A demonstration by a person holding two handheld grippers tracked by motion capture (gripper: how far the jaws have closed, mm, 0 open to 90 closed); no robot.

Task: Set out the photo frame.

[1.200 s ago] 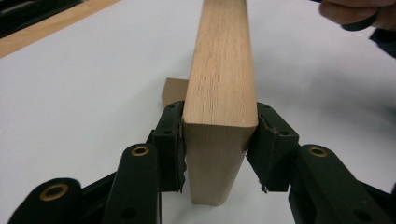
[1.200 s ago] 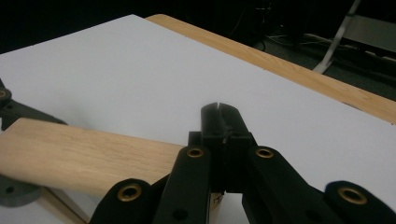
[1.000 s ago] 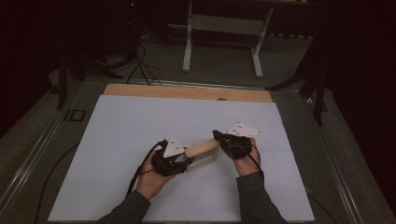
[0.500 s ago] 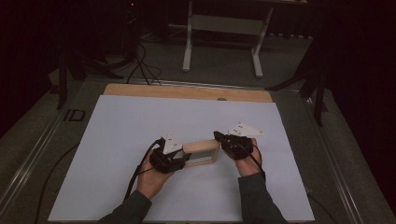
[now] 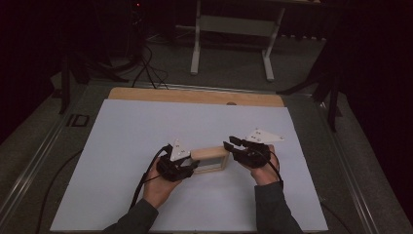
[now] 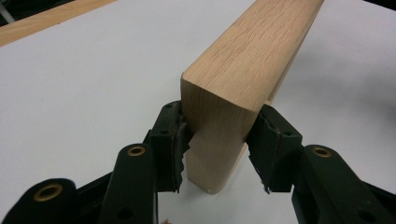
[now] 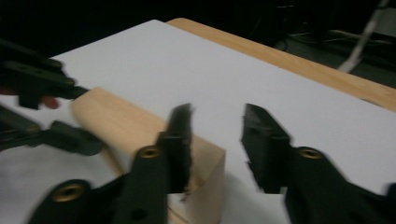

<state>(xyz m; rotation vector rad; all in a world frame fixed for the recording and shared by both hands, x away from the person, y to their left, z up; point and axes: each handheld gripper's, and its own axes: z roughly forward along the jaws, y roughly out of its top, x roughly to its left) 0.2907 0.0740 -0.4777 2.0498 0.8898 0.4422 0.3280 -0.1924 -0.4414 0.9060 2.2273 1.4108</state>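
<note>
Counts: 1 light wooden rectangular frame (image 5: 210,159) w/ pale inset panel, standing on edge. 2 black two-jaw handheld grippers, left (image 5: 191,168) & right (image 5: 228,145), each w/ 1 grey three-cornered plate on top, so 2 plates. 2 hands: left (image 5: 158,185), right (image 5: 265,171). 1 large white sheet (image 5: 146,131) covering 1 light wood tabletop (image 5: 195,96). Behind the table, 1 white metal stand (image 5: 234,29) w/ 2 legs. 1 small dark knot-like mark (image 5: 231,103) on the wood strip. Cables on the floor: too dim to count.
</note>
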